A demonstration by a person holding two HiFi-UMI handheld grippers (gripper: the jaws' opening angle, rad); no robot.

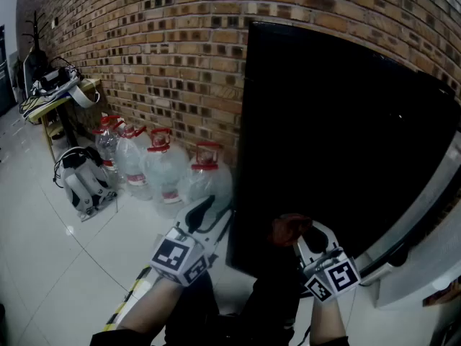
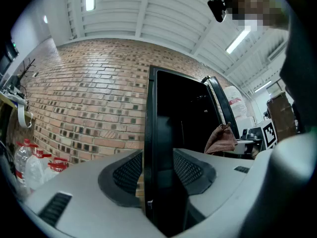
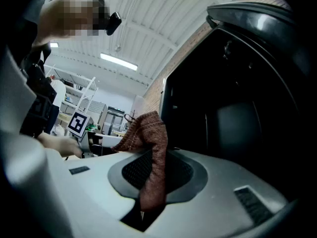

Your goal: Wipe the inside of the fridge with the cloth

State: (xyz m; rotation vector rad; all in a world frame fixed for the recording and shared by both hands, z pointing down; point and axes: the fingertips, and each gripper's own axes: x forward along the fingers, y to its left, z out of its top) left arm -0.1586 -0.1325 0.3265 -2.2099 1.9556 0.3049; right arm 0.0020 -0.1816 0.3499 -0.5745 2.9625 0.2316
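Setting: brick-walled room with a pale, glossy tiled floor [image 1: 43, 265].

1. Left gripper [image 1: 209, 218]. Grey plastic shell, black ribbed pads. The jaws are part-spread and set on either side of the free edge of the door [image 1: 338, 143]. The pads seem to press on it, though a thin sliver of wall shows beside one pad. The door is a black, flat, smooth, hard slab. Its long axis runs upright between the jaws, from 6 to 12 o'clock.

2. Right gripper [image 1: 315, 236]. The jaws are pressed together on the cloth [image 3: 151, 148]. The cloth is rust-brown, knitted or terry, soft and limp. A fold stands up past the pads and flops toward 10 o'clock.

3. Fridge [image 3: 237, 108]. Dark cavity with smooth hard walls and faint compartment outlines, otherwise too dark to read.
   - Key relation: in the right gripper view the cavity opens at about 1 o'clock from the cloth, near but apart, with nothing between them.
   - The right gripper is the nearer one; the left is taken up with the door.
   - Judged: the wipe calls for carrying the cloth forward and rightward into the opening while the door is held wide.

4. Water jugs [image 1: 166, 168]. Clear plastic with red caps, in a row on the floor at 10 o'clock from the left gripper.

5. Brick wall [image 1: 166, 42]. Rough red-brown brick with pale joints.
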